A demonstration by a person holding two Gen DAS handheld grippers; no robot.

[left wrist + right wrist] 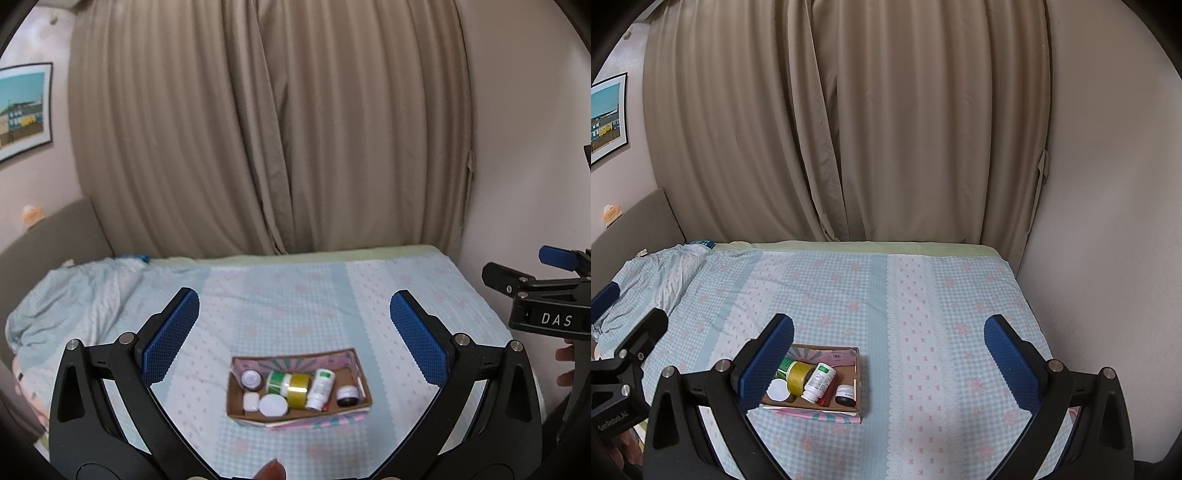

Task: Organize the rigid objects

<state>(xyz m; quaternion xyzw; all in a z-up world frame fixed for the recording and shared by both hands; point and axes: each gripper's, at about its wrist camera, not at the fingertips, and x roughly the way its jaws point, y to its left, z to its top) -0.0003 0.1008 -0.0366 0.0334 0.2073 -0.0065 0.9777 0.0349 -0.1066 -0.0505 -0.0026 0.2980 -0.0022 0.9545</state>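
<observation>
Box (236, 400) of bottles below both raised grippers, jaws wide apart.

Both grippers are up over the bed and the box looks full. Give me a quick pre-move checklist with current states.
1. Left gripper open and holding nothing: ok.
2. Right gripper open and holding nothing: ok.
3. Cardboard box flat on the bedspread: ok.
4. Items inside the box, including white bottle, yellow-green jar and dark jar: ok.
5. Loose items left on the bedspread: none visible; near edge cannot tell.
6. Items standing upright: not ok, white bottle lies tilted.
</observation>
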